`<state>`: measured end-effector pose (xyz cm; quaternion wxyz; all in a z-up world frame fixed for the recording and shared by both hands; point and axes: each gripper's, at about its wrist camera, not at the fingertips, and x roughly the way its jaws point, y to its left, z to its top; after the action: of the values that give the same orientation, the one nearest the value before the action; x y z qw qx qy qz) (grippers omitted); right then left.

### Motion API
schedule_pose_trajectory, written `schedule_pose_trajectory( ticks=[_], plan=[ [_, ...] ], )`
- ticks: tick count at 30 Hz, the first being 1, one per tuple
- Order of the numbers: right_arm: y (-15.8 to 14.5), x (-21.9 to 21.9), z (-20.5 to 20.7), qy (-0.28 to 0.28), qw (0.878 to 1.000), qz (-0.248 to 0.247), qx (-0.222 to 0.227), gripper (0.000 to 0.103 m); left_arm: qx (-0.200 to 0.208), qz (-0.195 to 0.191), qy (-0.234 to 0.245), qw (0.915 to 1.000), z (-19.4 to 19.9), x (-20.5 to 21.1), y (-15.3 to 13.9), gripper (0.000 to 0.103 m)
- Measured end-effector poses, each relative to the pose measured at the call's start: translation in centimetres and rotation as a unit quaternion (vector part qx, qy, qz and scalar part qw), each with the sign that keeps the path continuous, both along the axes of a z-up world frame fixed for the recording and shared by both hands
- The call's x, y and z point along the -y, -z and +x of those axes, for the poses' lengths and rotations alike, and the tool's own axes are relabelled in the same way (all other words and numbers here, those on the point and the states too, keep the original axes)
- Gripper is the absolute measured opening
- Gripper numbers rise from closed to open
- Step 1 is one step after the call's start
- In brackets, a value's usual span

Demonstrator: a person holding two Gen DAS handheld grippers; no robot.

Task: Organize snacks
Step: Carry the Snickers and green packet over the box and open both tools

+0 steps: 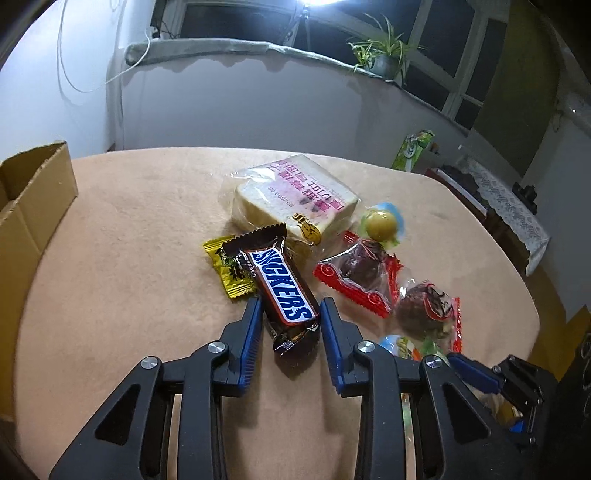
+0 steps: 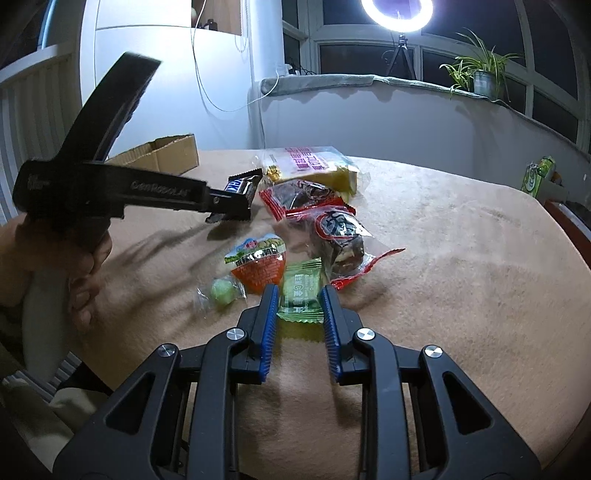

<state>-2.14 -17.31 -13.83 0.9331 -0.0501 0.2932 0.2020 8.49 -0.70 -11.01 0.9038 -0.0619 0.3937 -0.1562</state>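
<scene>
Left gripper: its blue pads stood narrow, one on each long side of the Snickers bar, pressing the wrapper; the bar's near end lay between the fingers.
Right gripper: narrow as well, closed on the sides of the green packet.
Snickers bar: about the middle of the table, its far end overlapping the yellow candy and the foot of the bread pack.
Green packet: nearer the front edge of the table, just beside the orange-bottomed packet.
Bread pack: a clear bag with a pale slice and pink print, the farthest snack from the front edge.
Red-edged packets: two, dark contents inside, to the right of the bar in the left wrist view, one nearer than the other.
Round yellow sweet: in clear wrap, between the bread pack and the farther red-edged packet.
Pale green ball sweet: in clear wrap, left of the orange-bottomed packet in the right wrist view.
Cardboard box: open, at the table's left edge, well apart from the snacks.
Person's hand: gripped the handle of the left gripper, at the left of the right wrist view.
Table cover: a tan, soft-looking cloth under everything.
Beyond the table: a potted plant on the window ledge and a lit ring light on a stand.
</scene>
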Motion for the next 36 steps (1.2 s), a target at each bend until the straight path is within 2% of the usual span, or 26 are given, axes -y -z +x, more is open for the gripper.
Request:
schedule_pose_trajectory(
  ticks=[6,23,30,36],
  plan=[
    [-0.9,0.3,-0.3,0.005,1.0,0.014,0.007,0.025,0.009,-0.015,0.007,0.9998,-0.4,-0.5,-0.4,0.029],
    [-4.0,-0.2,-0.7,0.012,0.999,0.008,0.04,0.025,0.072,-0.034,-0.001,0.9968,-2.8,-3.0,-4.8,0.029],
    [-5.3,-2.5,-0.4,-0.008,0.999,-0.003,0.052,0.025,0.098,-0.038,-0.026,0.9941,-3.9,-5.5,-6.1,0.029],
    [-6.6,-6.1,-0.2,-0.038,0.997,-0.012,0.065,0.025,0.113,-0.047,-0.056,0.9909,-5.1,-9.0,-6.6,0.029]
  ],
)
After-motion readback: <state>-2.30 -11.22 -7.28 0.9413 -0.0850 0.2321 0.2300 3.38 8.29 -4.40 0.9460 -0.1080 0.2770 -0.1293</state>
